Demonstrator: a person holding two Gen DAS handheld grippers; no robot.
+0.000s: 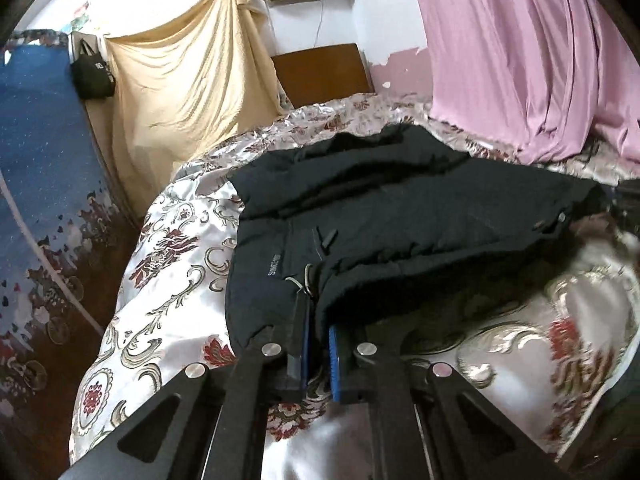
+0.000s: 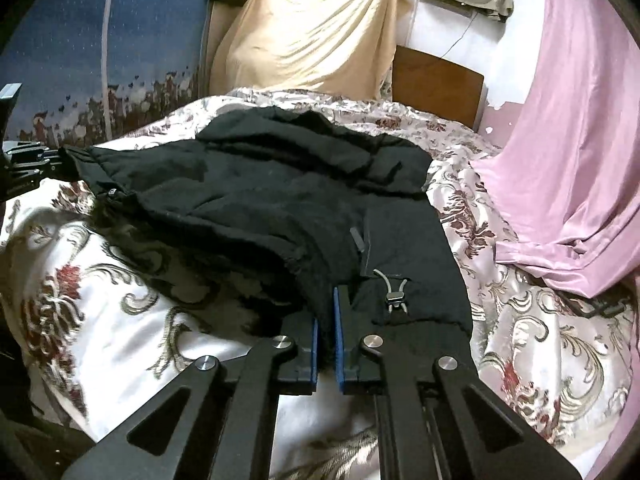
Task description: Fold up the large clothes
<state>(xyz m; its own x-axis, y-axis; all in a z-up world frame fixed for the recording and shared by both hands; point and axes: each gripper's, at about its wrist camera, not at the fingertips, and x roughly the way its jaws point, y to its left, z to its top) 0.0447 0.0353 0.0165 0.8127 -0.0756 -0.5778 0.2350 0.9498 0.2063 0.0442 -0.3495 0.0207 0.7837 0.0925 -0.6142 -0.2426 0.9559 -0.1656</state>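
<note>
A large black padded jacket (image 1: 400,208) lies on a floral satin bedspread (image 1: 168,264). My left gripper (image 1: 318,320) is shut on the jacket's near hem, beside a drawcord toggle, with cloth pinched between the blue pads. In the right wrist view the same jacket (image 2: 260,200) spreads across the bed. My right gripper (image 2: 327,320) is shut on its near hem, next to a drawcord toggle (image 2: 394,290). The left gripper (image 2: 24,160) also shows at the far left of the right wrist view, holding the jacket's other end.
A pink cloth (image 2: 572,160) drapes over the bed's right side. A yellow cloth (image 2: 320,24) hangs on the back wall beside a wooden headboard (image 2: 436,84). A blue patterned panel (image 1: 36,168) stands to the left, with a black bag (image 1: 92,76) hanging.
</note>
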